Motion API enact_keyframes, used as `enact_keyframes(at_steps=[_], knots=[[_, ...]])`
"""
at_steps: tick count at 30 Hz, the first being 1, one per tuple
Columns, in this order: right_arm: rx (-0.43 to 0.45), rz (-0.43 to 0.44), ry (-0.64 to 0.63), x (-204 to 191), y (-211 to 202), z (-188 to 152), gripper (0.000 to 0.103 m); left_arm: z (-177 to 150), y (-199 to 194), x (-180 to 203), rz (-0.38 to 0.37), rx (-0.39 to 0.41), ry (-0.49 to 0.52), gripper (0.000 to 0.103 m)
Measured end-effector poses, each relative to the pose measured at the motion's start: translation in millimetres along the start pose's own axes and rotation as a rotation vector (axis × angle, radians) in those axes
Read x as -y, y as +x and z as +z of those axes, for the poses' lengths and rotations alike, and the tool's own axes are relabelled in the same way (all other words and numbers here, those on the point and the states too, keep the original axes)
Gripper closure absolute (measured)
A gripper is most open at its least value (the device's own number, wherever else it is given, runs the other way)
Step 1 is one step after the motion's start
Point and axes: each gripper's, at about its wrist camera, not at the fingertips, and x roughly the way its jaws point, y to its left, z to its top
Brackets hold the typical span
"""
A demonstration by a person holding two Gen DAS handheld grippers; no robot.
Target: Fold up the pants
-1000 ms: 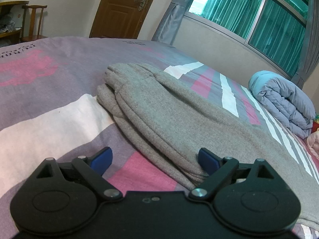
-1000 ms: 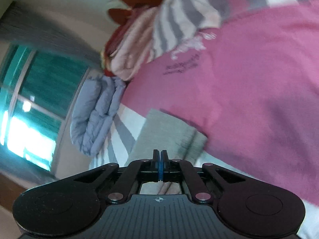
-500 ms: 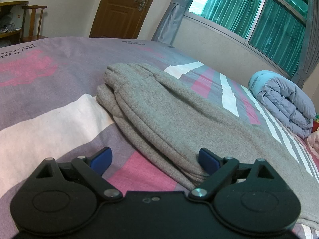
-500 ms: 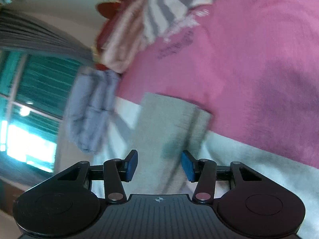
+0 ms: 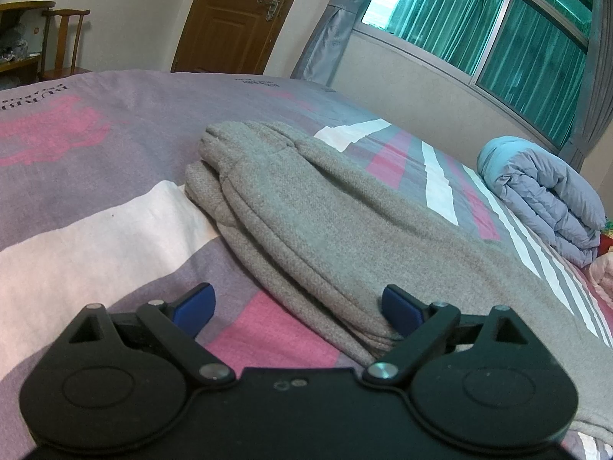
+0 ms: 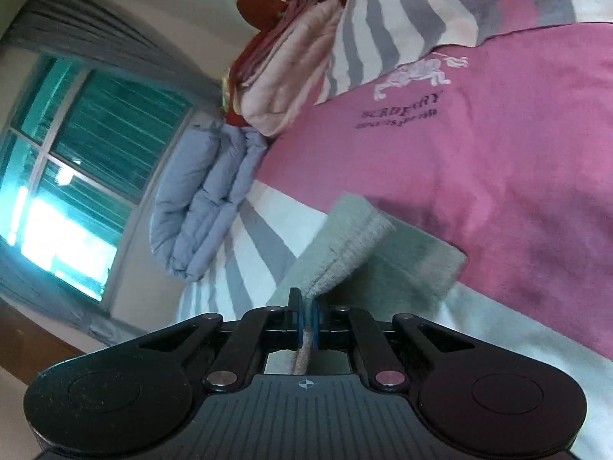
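Spread on the bed (image 5: 95,230), the grey pants (image 5: 325,230) lie lengthwise; your right gripper (image 6: 305,327) pinches a cuff, your left gripper (image 5: 297,306) gapes empty. Next, carry that cuff toward the waistband.

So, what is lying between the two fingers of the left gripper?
In the left wrist view, the open left gripper has pink bedsheet and the grey pants' folded edge between its fingers; neither pad presses them.
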Motion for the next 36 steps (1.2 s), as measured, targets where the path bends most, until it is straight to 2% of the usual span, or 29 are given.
enact_keyframes(at_steps=[3,5,9,11,14,20,27,28,29,30,31,33,35,36], knots=[[-0.051,-0.094,0.062,33.2,19.9,-4.4,0.099,0.0,0.2,0.1,0.0,0.0,0.0,0.015],[-0.062,-0.081,0.074,46.0,27.4,-6.6,0.099,0.3,0.6,-0.1,0.0,0.0,0.001,0.015],[-0.042,-0.072,0.068,40.7,20.6,-7.4,0.098,0.1,0.7,0.0,0.0,0.0,0.001,0.015],[-0.031,-0.049,0.111,43.3,10.3,-6.0,0.08,0.4,1.2,-1.0,-0.002,0.0,-0.001,0.015],[0.023,-0.031,0.153,51.7,-12.8,-3.5,0.07,0.1,1.0,-0.7,0.0,0.0,0.001,0.015],[0.012,-0.006,0.217,64.4,-7.2,4.3,0.07,0.0,0.6,-0.8,0.0,0.0,0.001,0.015],[-0.026,-0.06,0.207,56.9,15.3,14.9,0.066,0.3,1.0,-1.5,0.002,0.0,0.004,0.015],[-0.029,-0.061,0.186,54.4,15.8,16.2,0.076,0.4,1.4,-1.5,0.003,-0.001,0.005,0.015],[-0.048,-0.107,0.127,48.4,18.8,18.3,0.091,0.5,1.6,-1.5,0.004,-0.001,0.007,0.015],[-0.074,-0.152,0.049,39.0,22.4,20.9,0.093,0.4,1.4,-0.2,0.004,0.0,0.008,0.015],[-0.06,-0.153,-0.047,24.2,19.4,23.7,0.094,0.3,1.5,0.0,0.003,0.0,0.008,0.015],[0.014,-0.071,-0.242,-12.6,2.0,28.3,0.094,-0.2,2.0,1.2,0.003,0.0,0.009,0.014],[0.065,0.036,-0.292,-31.9,-14.2,34.5,0.094,-0.3,2.6,1.5,0.005,-0.001,0.011,0.014],[0.081,0.062,-0.303,-34.7,-17.8,36.5,0.094,-0.8,2.8,2.7,0.006,-0.001,0.013,0.014]])
